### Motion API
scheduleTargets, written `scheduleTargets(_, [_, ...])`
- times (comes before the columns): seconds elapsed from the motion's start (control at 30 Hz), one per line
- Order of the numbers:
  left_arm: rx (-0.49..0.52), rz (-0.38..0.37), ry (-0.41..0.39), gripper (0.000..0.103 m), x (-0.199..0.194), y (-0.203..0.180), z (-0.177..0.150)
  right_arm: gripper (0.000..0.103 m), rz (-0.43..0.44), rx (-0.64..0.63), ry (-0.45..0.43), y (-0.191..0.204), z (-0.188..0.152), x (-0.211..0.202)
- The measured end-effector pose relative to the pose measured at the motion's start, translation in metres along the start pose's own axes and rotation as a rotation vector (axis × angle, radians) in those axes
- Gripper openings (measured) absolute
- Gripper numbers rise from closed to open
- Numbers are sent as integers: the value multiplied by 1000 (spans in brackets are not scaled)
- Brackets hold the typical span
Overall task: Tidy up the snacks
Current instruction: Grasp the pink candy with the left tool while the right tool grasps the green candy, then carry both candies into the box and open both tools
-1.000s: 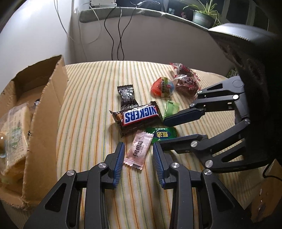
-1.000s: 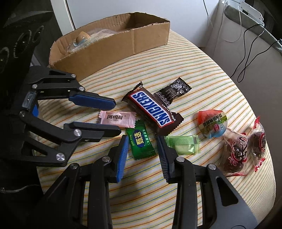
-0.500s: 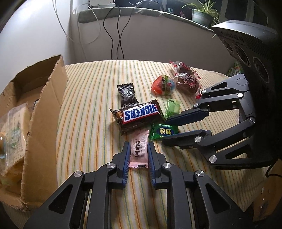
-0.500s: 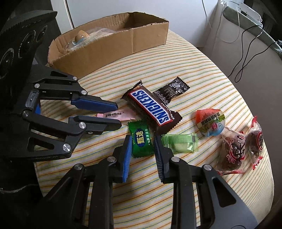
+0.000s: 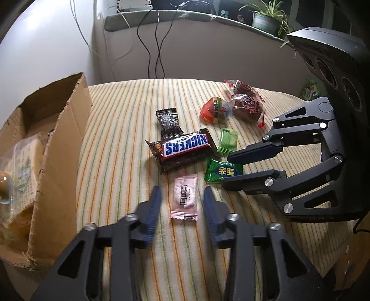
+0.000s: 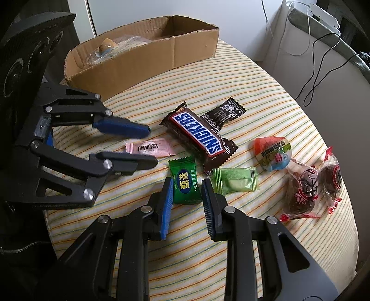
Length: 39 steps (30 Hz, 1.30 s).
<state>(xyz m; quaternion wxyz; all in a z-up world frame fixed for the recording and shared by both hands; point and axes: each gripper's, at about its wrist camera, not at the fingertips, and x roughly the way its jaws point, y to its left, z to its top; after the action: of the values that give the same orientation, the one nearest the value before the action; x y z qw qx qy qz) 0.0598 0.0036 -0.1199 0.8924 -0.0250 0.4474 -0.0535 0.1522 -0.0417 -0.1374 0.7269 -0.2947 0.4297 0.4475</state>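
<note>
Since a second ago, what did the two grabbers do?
The left gripper squeezed the pink candy, and its jaws are now opening, pads clear of it. The right gripper closed on the dark green candy. The other snacks and the cardboard box stayed put.

Domestic room: round surface (image 6: 266, 76) under a striped cloth, windowsill with potted plant (image 5: 266, 19), trailing cables (image 5: 157, 53) along the wall, and a torn cardboard box (image 6: 148, 58).
</note>
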Motion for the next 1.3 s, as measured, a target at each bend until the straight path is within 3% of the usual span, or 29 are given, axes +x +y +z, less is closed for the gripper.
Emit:
scheduleTargets(0.1, [22, 9, 0, 41, 1, -2, -1, 26, -1, 5, -1, -1, -1, -1])
scheduleTargets(0.13, [18, 9, 0, 38, 2, -1, -1, 26, -1, 7, -1, -1, 0, 0])
scheduleTargets(0.2, [16, 10, -1, 22, 2, -1, 0, 26, -3, 10, -1, -1, 0, 0])
scheduleTargets(0.27, [16, 12, -4, 19, 1, -1, 0, 26, -4, 12, -2, -1, -1, -1])
scheduleTargets(0.6, [-8, -6, -37, 19, -14, 0, -2, 26, -13, 25, -29, 1, -1, -16])
scheduleTargets(0.87, [-24, 5, -129, 19, -54, 11, 6, 26, -36, 18, -95, 8, 14, -45])
scheduleTargets(1.3, [-112, 113, -236, 19, -97, 76, 11, 26, -34, 13, -212, 18, 89, -63])
